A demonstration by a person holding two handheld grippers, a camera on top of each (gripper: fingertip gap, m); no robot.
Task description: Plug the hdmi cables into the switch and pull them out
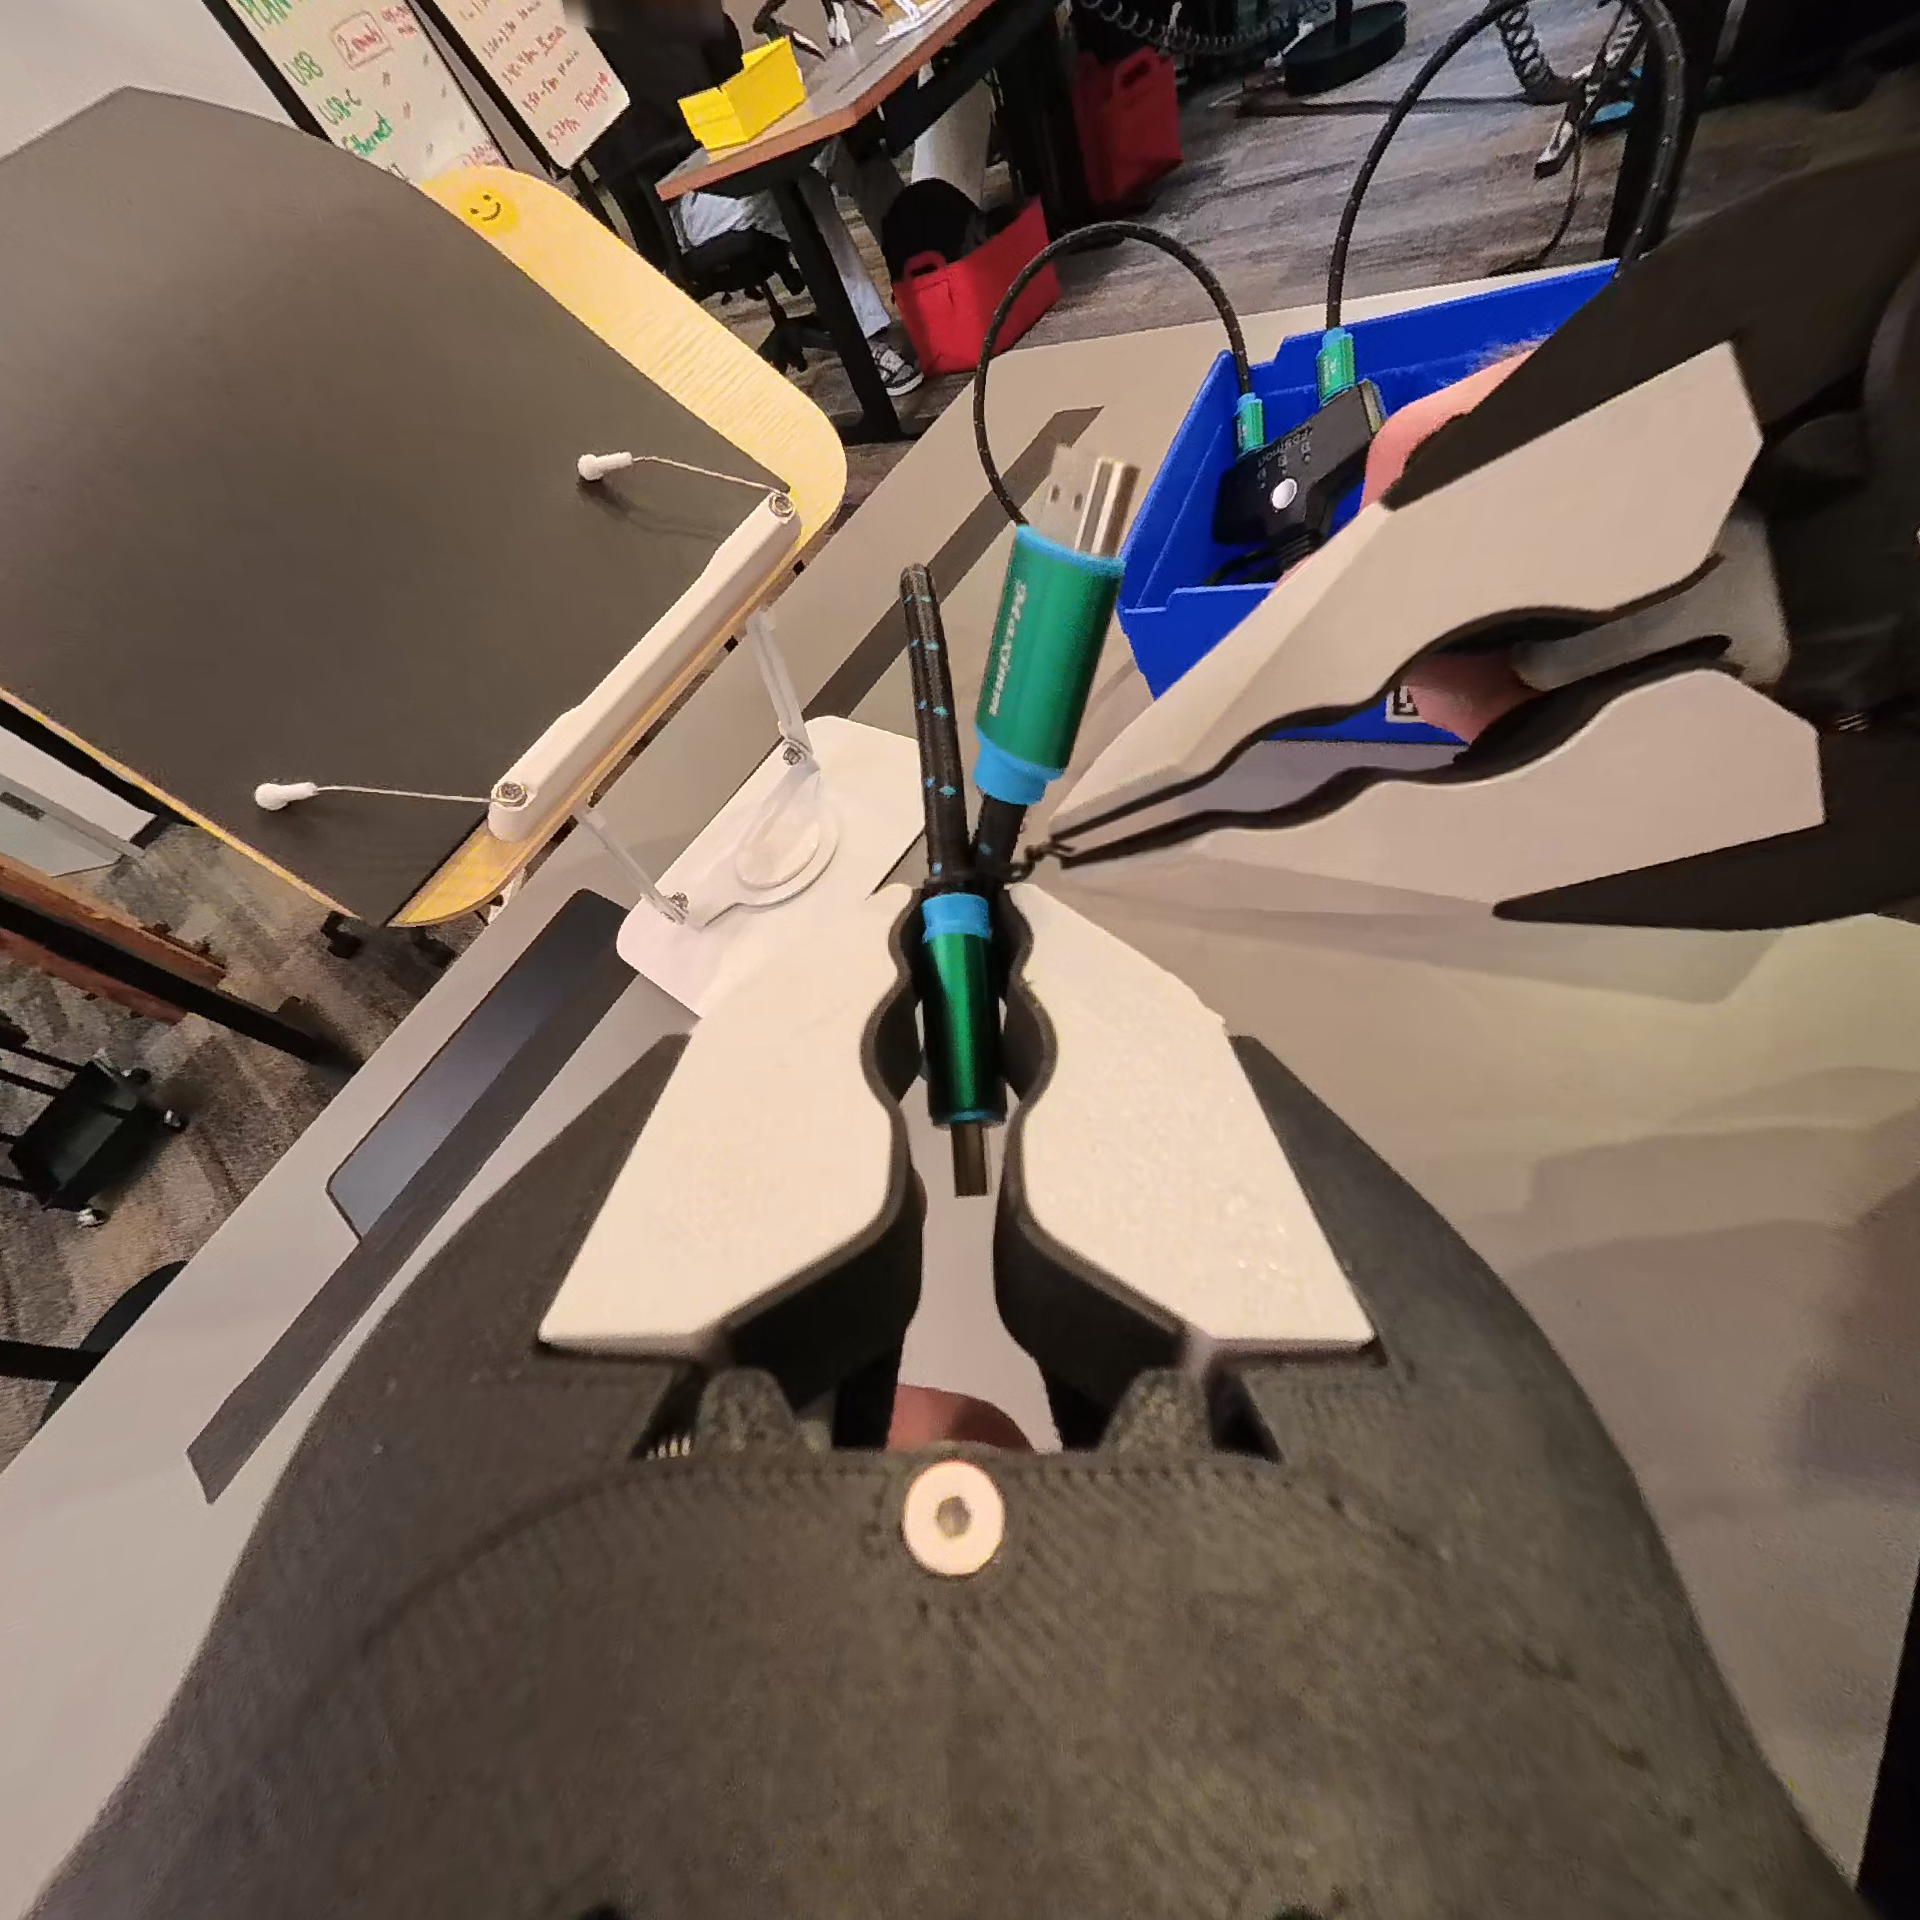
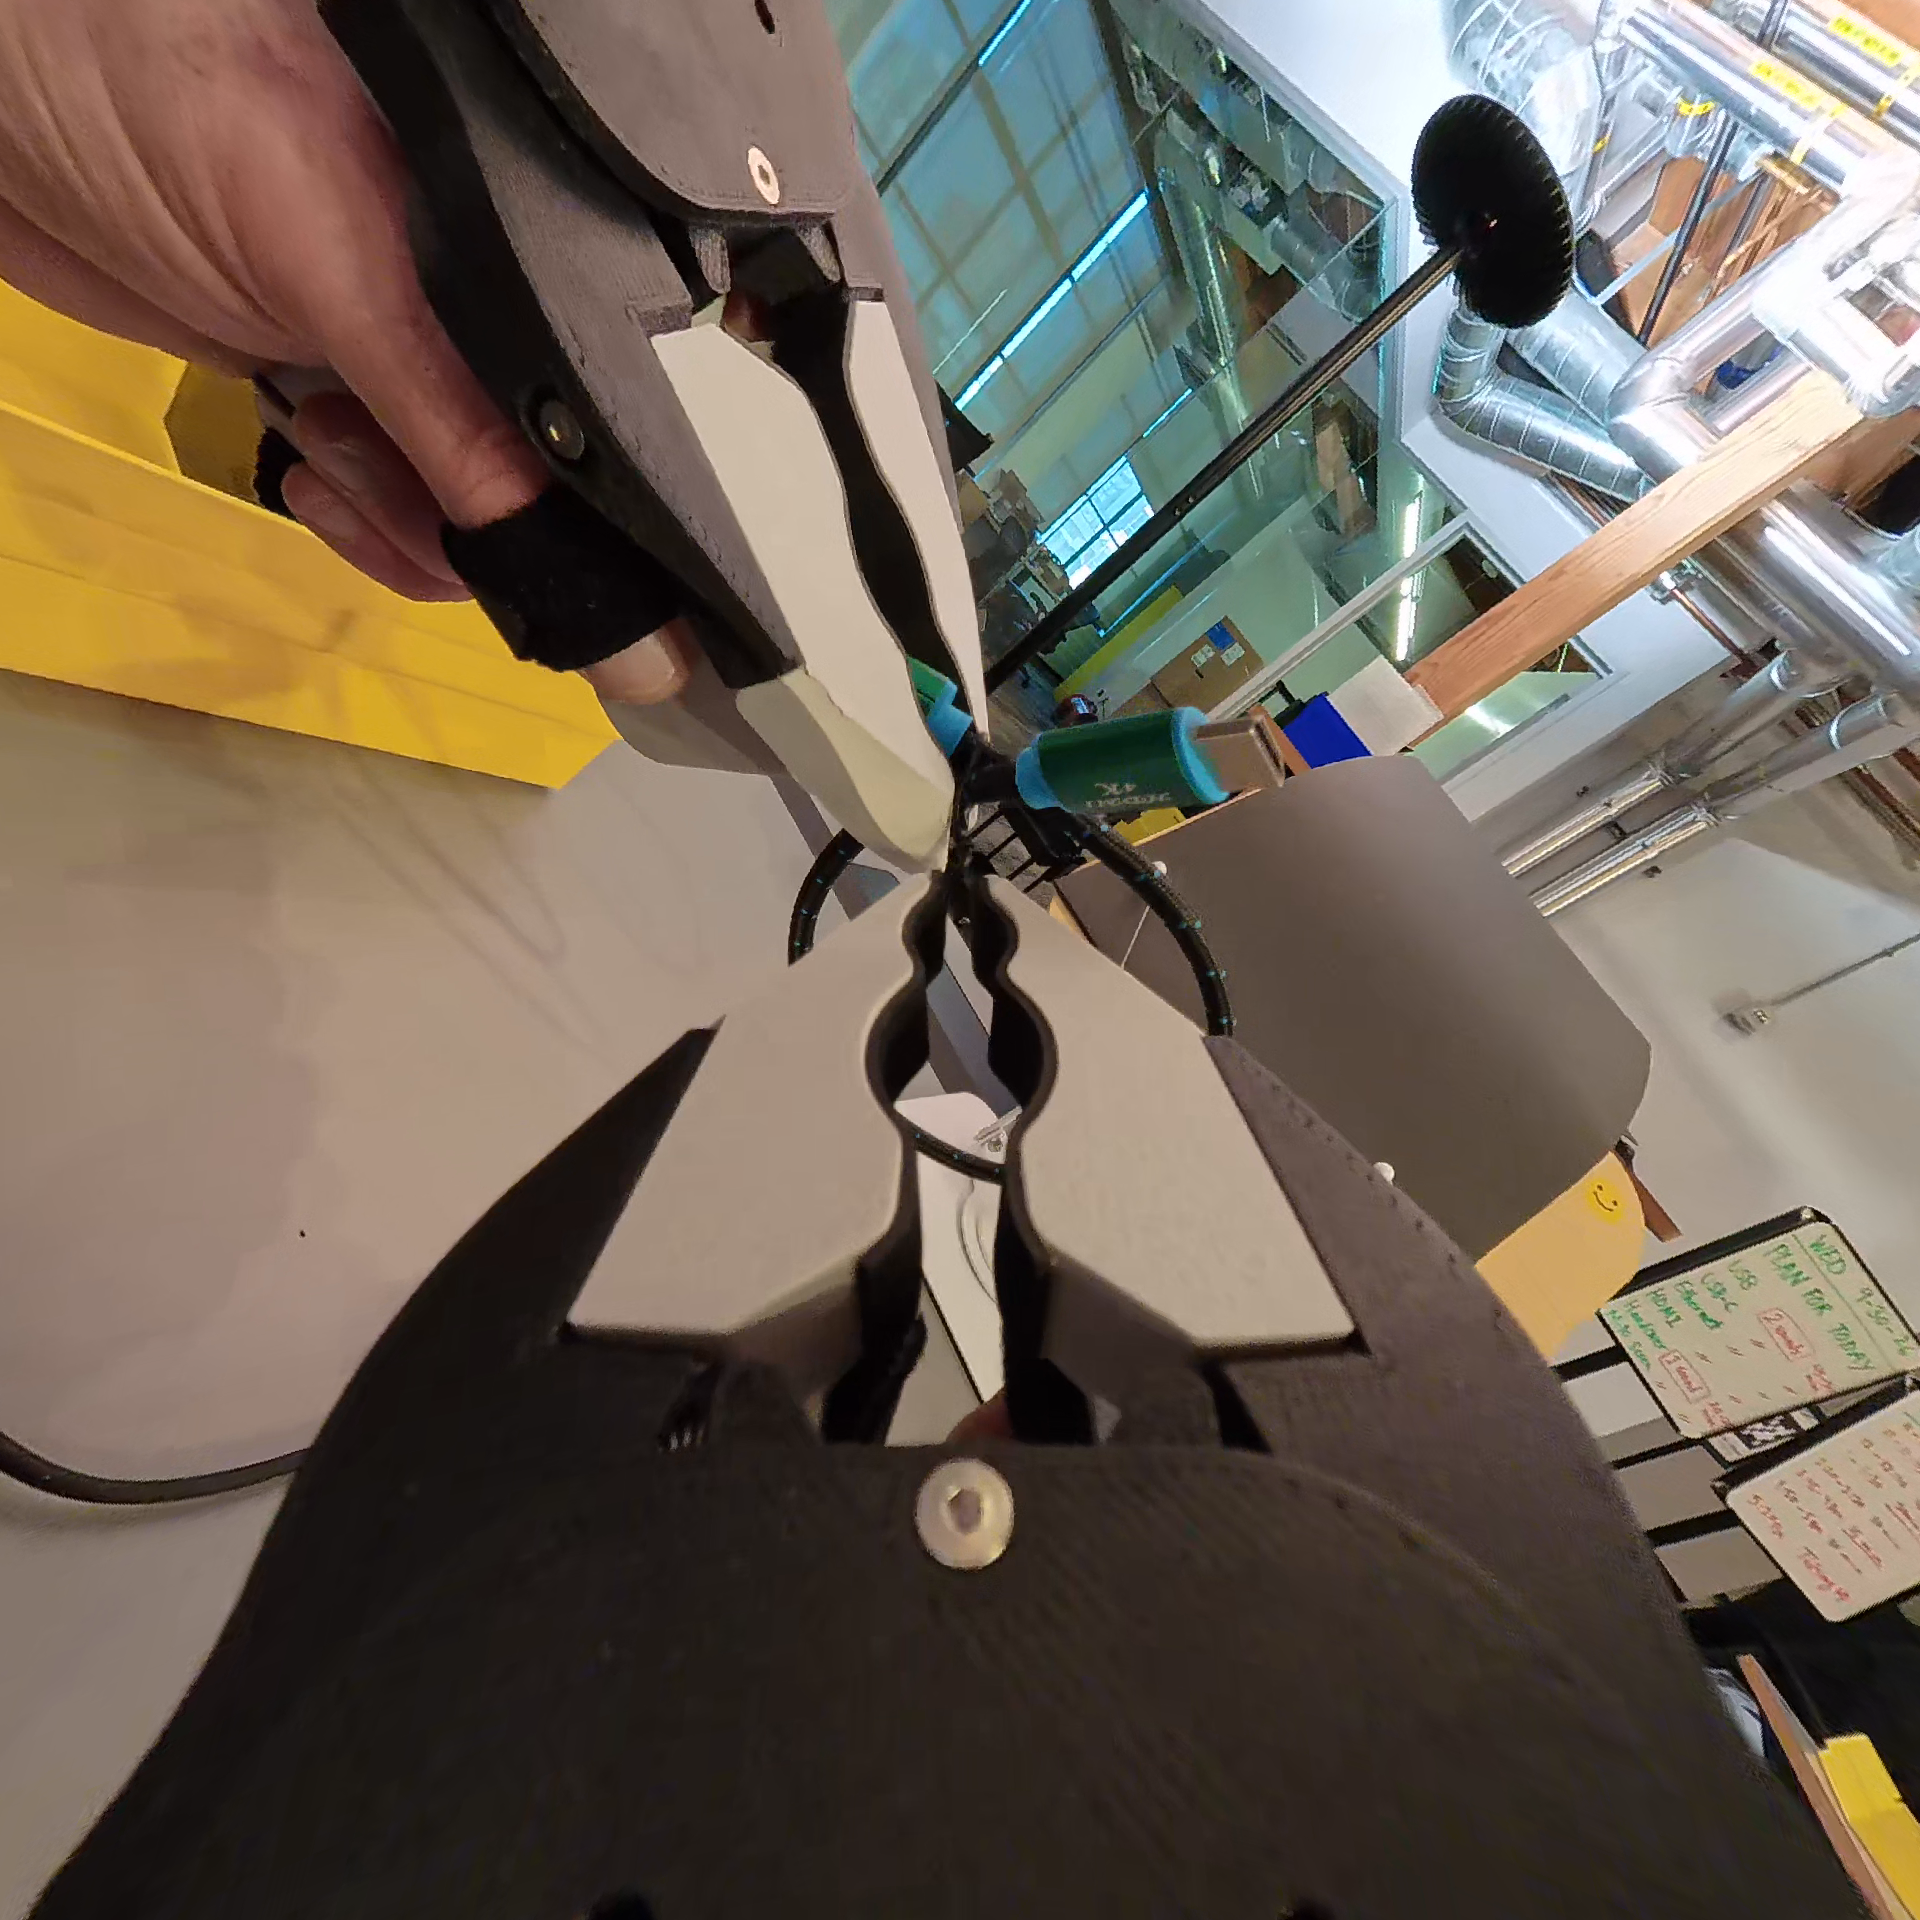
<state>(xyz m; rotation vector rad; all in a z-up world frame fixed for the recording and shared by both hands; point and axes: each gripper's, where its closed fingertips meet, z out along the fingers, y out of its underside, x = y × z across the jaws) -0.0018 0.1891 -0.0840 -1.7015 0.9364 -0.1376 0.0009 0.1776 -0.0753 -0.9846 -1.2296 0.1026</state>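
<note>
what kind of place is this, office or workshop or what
Probably a lab or workshop in an industrial-style building. Handwritten whiteboards stand nearby, bare silver ventilation ducts run overhead beside a wooden beam, and a blue plastic parts bin sits on the grey worktable, with desks behind.

Left tongs (image 1: 961, 914) nearly closed, tips pinched together. Right tongs (image 2: 951, 883) closed too, reaching in from the right, tips meeting the left tips. A bare hand (image 2: 239, 260) grips the left tongs.
</note>
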